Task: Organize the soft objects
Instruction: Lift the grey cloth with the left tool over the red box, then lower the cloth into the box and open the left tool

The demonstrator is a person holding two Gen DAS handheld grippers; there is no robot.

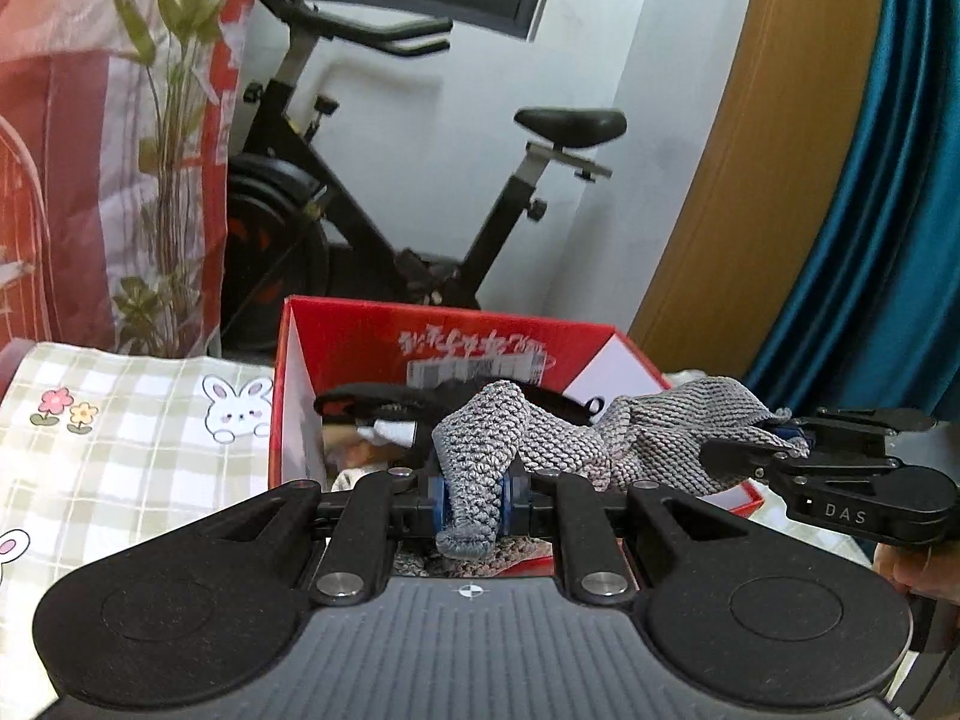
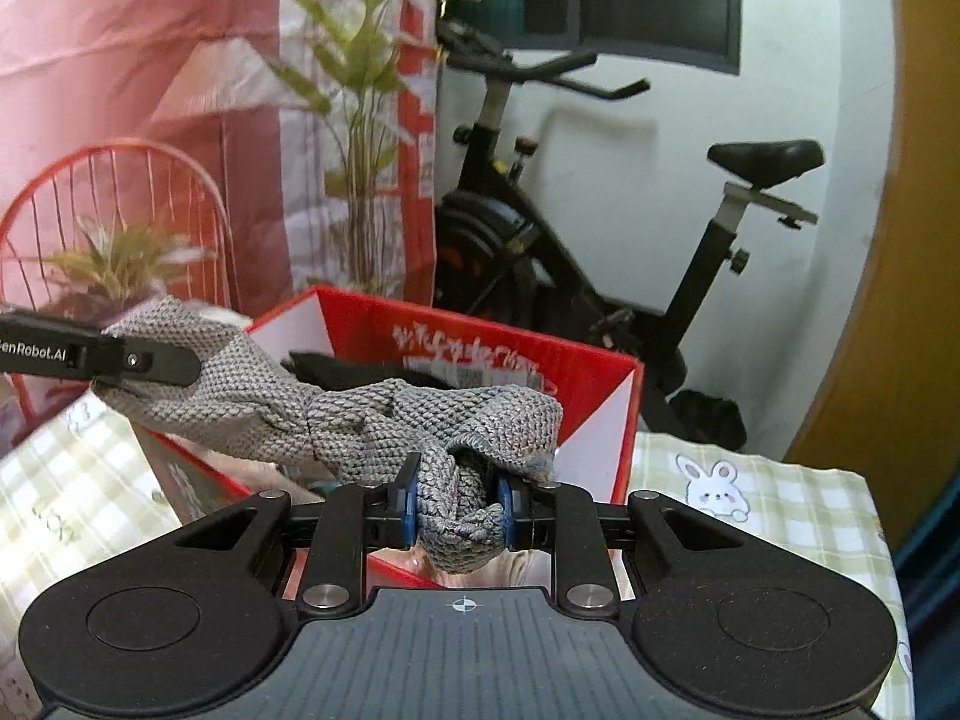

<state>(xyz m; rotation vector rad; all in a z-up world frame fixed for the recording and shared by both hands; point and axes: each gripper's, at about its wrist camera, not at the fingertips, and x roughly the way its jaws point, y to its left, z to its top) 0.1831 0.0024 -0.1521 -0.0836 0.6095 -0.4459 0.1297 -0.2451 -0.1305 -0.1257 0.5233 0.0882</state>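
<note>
cloth (image 1: 660,426), grey knit, is stretched between my two grippers above the red box (image 1: 420,330). left gripper (image 1: 471,495) is pinching one bunched end between its blue pads; right gripper (image 2: 459,507) is pinching the other end, also wadded up between the pads. neither is spread. in the left wrist view i see the right gripper (image 1: 792,450) from the side, clamped on the far corner; in the right wrist view the left gripper (image 2: 144,360) shows the same way.

progress, my read: mid-task. box already holds some things, a dark item (image 1: 384,399) and something white, so part of the sorting looks done. this cloth isn't in yet: it hangs over the opening, twisted, not folded. left to do: flatten or fold it, then drop it in. can't tell if more soft items wait outside the frame.

box sits on a checked tablecloth (image 1: 120,450) with bunny and flower prints.

writing: "das" on the right gripper body, "...enrobot.ai" on the left gripper's finger, cut off at the frame edge. white script on the box's inner wall plus a label like a barcode, upside down, not readable.
</note>
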